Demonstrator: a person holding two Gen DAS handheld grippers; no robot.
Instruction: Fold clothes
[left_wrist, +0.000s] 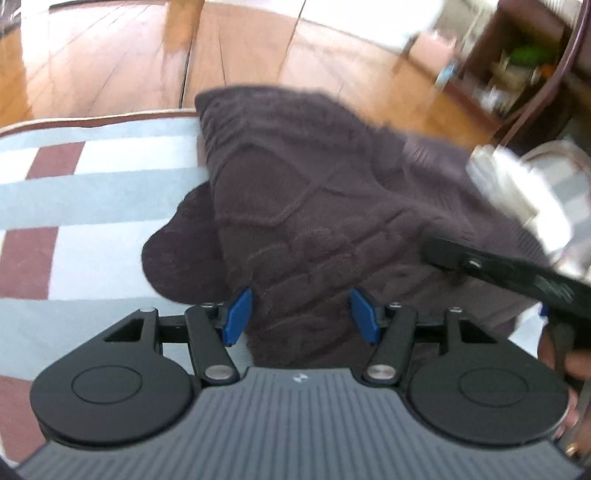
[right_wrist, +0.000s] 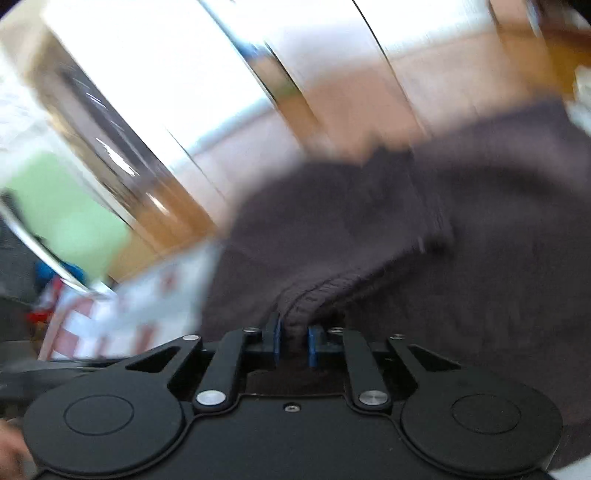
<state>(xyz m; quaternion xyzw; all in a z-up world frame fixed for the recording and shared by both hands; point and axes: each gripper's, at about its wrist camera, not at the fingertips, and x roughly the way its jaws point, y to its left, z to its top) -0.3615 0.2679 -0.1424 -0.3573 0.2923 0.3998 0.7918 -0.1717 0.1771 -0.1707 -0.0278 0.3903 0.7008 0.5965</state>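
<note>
I see the dark cable-knit sweater (left_wrist: 314, 206) heaped on the striped surface (left_wrist: 92, 192), soft, thick and limp, so I judge its ribbed hems the firmest hold. My right gripper (right_wrist: 293, 341) pinches a ribbed edge; my left gripper (left_wrist: 301, 314) stands wide, nothing clamped. Clear striped room lies leftward, the surface's far rim close behind.

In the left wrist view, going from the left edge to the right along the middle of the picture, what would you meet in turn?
Striped cloth → dark knitted sweater → right gripper reaching in over the sweater's right side.
</note>
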